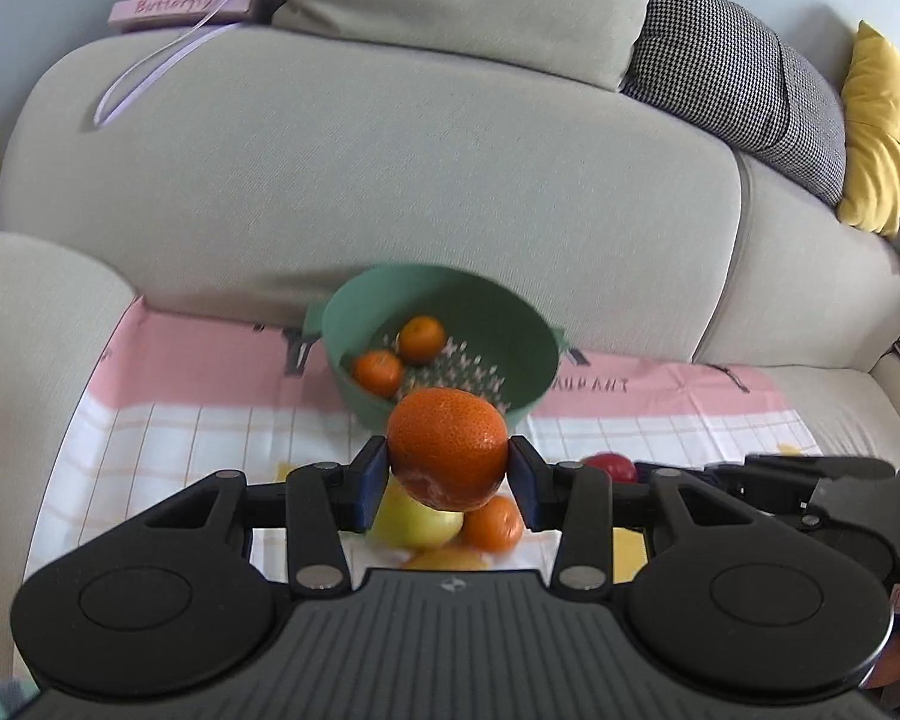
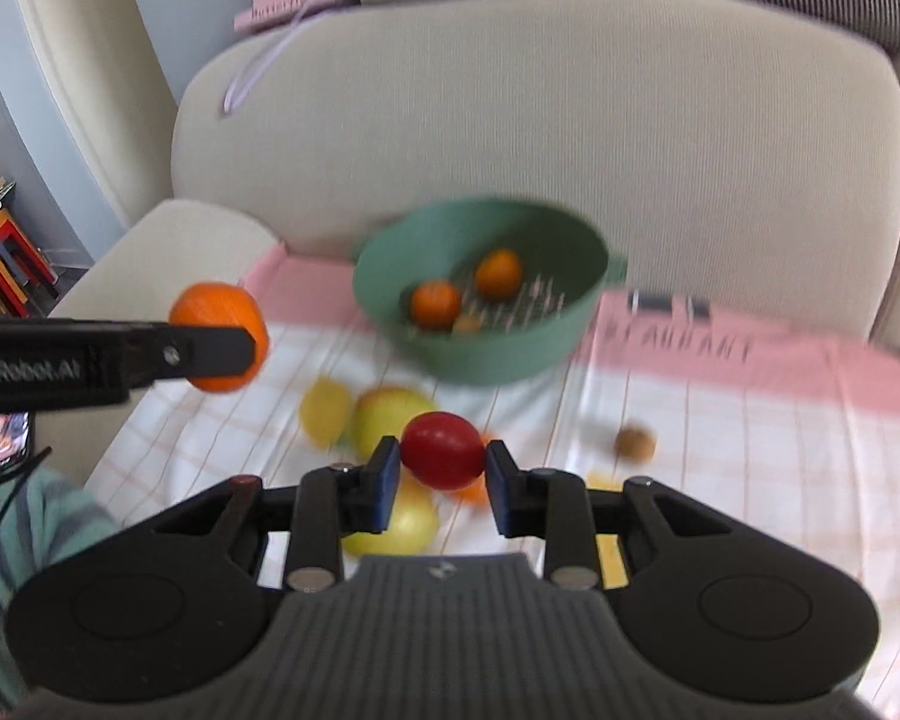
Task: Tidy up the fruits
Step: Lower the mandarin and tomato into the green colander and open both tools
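Note:
My left gripper [image 1: 448, 468] is shut on an orange mandarin [image 1: 447, 459], held up in front of the green colander bowl [image 1: 510, 324]. Two mandarins [image 1: 421, 338] lie inside that bowl. My right gripper [image 2: 444, 459] is shut on a small red fruit [image 2: 444, 450], lifted above the cloth. In the right wrist view the mandarin [image 2: 219, 306] in the left gripper shows at the left, and the bowl [image 2: 480, 354] stands behind. Beneath the grippers lie yellow-green apples [image 2: 390, 420], a lemon [image 2: 325, 411], a small orange [image 1: 493, 523] and a brown fruit [image 2: 635, 443].
A pink-and-white checked cloth [image 1: 180, 438] covers the beige sofa seat [image 1: 840, 408]. The sofa back [image 1: 360, 168] rises right behind the bowl. A pink box [image 1: 180, 3], a houndstooth cushion [image 1: 720, 60] and a yellow cushion [image 1: 882, 126] sit above. A person's striped sleeve [image 2: 24, 540] is at the lower left.

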A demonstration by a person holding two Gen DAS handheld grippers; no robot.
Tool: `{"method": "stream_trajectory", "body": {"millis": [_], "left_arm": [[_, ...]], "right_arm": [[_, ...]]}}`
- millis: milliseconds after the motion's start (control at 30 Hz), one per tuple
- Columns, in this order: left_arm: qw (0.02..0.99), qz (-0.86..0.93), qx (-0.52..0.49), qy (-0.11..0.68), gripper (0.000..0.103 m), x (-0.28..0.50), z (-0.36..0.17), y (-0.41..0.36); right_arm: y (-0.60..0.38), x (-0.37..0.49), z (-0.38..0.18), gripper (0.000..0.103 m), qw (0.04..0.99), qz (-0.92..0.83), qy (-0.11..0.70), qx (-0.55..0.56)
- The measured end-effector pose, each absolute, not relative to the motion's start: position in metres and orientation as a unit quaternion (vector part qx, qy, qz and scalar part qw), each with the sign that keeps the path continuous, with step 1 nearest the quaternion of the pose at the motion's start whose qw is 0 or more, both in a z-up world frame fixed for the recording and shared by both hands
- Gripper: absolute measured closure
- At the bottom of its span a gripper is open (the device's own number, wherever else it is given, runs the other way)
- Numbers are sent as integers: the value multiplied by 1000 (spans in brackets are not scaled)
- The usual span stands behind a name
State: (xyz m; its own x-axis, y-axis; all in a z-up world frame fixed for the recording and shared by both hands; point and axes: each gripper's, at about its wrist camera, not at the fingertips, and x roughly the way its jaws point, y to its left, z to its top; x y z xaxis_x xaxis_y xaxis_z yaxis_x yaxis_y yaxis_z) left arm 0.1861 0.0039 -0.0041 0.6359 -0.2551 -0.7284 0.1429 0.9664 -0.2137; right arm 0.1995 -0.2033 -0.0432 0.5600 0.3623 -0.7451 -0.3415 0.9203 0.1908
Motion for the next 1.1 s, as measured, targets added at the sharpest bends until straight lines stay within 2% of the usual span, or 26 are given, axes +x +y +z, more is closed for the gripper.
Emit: {"method": "stream_trajectory", "body": {"millis": [367,633,1100], "left_arm": [[891,-118,-66,434,55,246,-19,-2],[872,-114,-87,468,55,293,-43,2],[832,-144,-8,535,55,330,-92,-19]], "right_arm": [[-181,255,-29,76,892,212,393,-73],[-169,303,-48,76,879,218,405,-126],[-163,356,-93,76,822,267,448,-229]]}}
